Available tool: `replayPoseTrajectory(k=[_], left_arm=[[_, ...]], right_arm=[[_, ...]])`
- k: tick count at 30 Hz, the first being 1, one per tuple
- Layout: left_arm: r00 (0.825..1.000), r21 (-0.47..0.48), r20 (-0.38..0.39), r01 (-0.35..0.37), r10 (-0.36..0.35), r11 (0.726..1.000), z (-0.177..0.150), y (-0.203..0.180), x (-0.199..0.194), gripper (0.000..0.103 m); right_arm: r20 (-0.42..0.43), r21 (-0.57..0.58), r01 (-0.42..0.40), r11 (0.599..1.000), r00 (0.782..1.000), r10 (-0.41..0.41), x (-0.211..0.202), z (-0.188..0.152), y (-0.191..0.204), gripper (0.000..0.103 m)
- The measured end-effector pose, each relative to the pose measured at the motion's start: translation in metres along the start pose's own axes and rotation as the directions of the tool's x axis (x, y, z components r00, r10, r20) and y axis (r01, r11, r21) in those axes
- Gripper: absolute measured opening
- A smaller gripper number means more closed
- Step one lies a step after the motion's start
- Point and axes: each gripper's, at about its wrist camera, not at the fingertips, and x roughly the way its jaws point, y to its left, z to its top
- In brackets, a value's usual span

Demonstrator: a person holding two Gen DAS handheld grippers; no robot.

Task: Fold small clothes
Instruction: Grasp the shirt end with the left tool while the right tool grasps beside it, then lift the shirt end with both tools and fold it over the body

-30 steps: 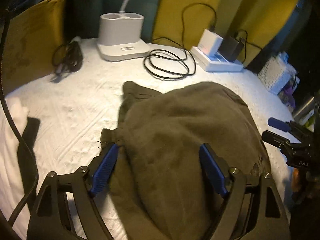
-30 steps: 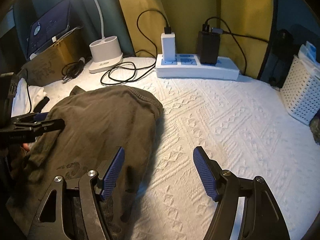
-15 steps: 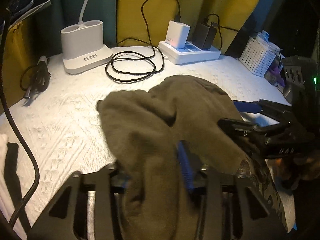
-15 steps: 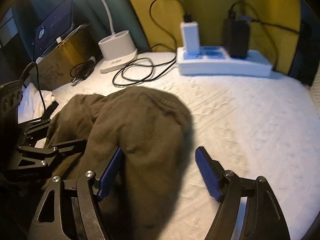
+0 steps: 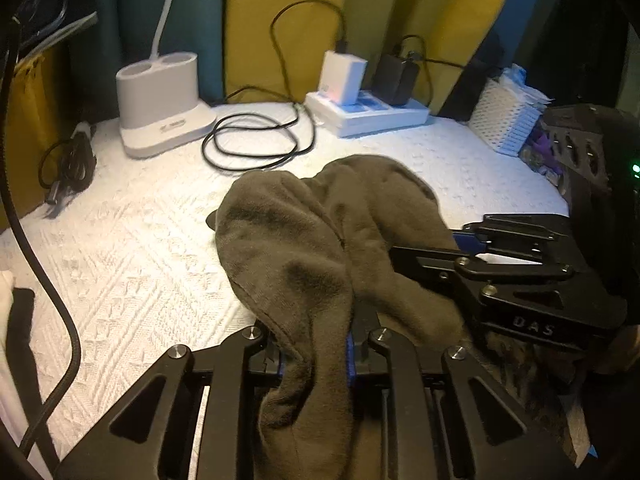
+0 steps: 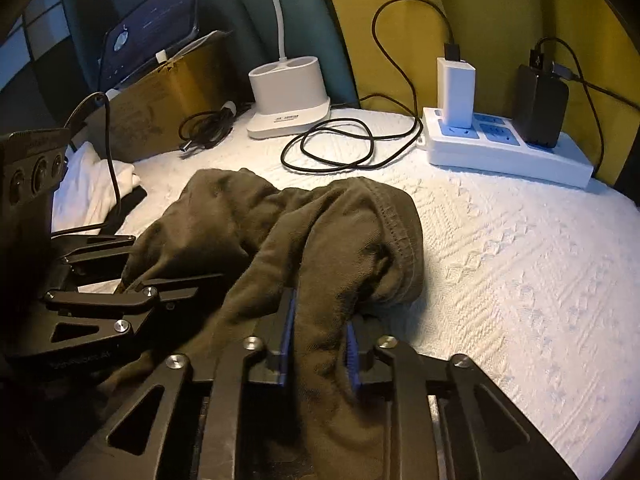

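Both tongs, left (image 5: 316, 354) & right (image 6: 320, 340), have just closed, each pinching the olive garment (image 6: 320, 240), now bunched mid-surface (image 6: 520, 280); fold prob starting.

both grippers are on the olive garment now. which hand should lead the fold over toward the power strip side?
Probably the right. The right gripper pinches the garment at its stitched hem, nearest the bare bedspread. The left gripper, whose jaws have also just closed on cloth, grips a bunched middle fold, hemmed in by a cable.
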Motion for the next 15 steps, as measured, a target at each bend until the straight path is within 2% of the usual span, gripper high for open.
replayPoseTrajectory(k=[9,15], left_arm=[[0.997,0.052,0.07,0.022,-0.026,0.998,0.008,-0.024,-0.037,0.017],[0.99,0.074,0.138,0.022,-0.032,0.997,0.012,-0.04,-0.069,0.017]], right_arm=[[0.101,0.029,-0.031,0.999,0.995,0.028,-0.048,0.0,0.001,0.016],[0.175,0.006,0.012,1.0,0.984,-0.013,-0.09,-0.003,0.015,0.016]])
